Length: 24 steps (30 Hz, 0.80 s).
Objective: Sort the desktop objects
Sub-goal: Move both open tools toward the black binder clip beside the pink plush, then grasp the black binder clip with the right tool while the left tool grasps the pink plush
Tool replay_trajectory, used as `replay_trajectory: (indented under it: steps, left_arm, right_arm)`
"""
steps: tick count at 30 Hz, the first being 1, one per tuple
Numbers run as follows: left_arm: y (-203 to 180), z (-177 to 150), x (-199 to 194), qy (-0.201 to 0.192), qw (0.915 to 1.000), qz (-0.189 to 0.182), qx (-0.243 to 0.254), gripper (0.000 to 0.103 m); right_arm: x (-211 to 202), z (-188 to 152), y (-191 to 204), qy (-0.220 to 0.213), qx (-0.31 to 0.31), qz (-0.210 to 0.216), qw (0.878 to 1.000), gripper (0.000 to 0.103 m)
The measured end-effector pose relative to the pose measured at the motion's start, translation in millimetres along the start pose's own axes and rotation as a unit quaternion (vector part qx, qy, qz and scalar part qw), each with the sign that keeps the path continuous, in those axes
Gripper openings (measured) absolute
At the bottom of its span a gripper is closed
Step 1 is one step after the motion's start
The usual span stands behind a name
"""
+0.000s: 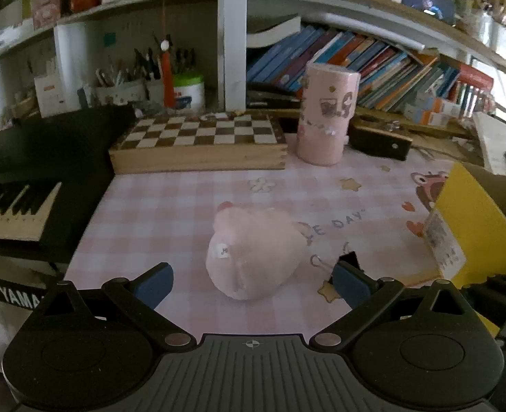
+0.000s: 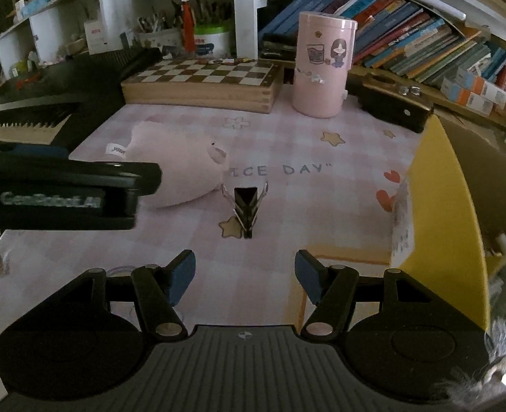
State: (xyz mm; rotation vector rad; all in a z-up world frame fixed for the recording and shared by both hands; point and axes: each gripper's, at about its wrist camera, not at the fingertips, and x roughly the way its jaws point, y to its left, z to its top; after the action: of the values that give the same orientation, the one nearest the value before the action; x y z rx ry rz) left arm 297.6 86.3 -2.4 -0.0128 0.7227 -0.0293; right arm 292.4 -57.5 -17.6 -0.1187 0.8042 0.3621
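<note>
A pink plush toy [image 1: 253, 257] lies on the pink checked desk mat [image 1: 170, 206]. My left gripper [image 1: 249, 283] is open, its blue pads on either side of the toy's near end, not closed on it. A black binder clip [image 2: 246, 206] lies on the mat just right of the toy [image 2: 180, 168]; in the left wrist view the clip [image 1: 347, 260] peeks out behind the right pad. My right gripper [image 2: 244, 273] is open and empty, a little short of the clip. The left gripper's body [image 2: 67, 195] shows at the left of the right wrist view.
A yellow box [image 2: 441, 213] stands at the mat's right edge. A pink cylindrical tin [image 1: 326, 113], a wooden chessboard box [image 1: 198, 144] and a black case [image 1: 379, 142] line the back. A Yamaha keyboard [image 1: 19, 206] borders the left. Bookshelves rise behind.
</note>
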Motion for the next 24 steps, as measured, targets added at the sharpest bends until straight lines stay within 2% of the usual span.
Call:
replay_trajectory:
  steps: [8, 15, 24]
  left_arm:
    - [2.3, 5.7, 40.9, 0.032, 0.9994, 0.006, -0.007, 0.101]
    - [4.3, 10.1, 71.7, 0.065, 0.9975, -0.011, -0.027, 0.101]
    - [2.8, 16.5, 99.4, 0.09, 0.9952, -0.012, -0.037, 0.1]
  right_arm:
    - [28.3, 11.8, 4.3, 0.007, -0.025, 0.0, 1.0, 0.06]
    - [54.6, 21.7, 5.1, 0.012, -0.024, -0.005, 1.0, 0.056]
    - [78.4, 27.2, 1.3, 0.015, -0.022, -0.011, 1.0, 0.055]
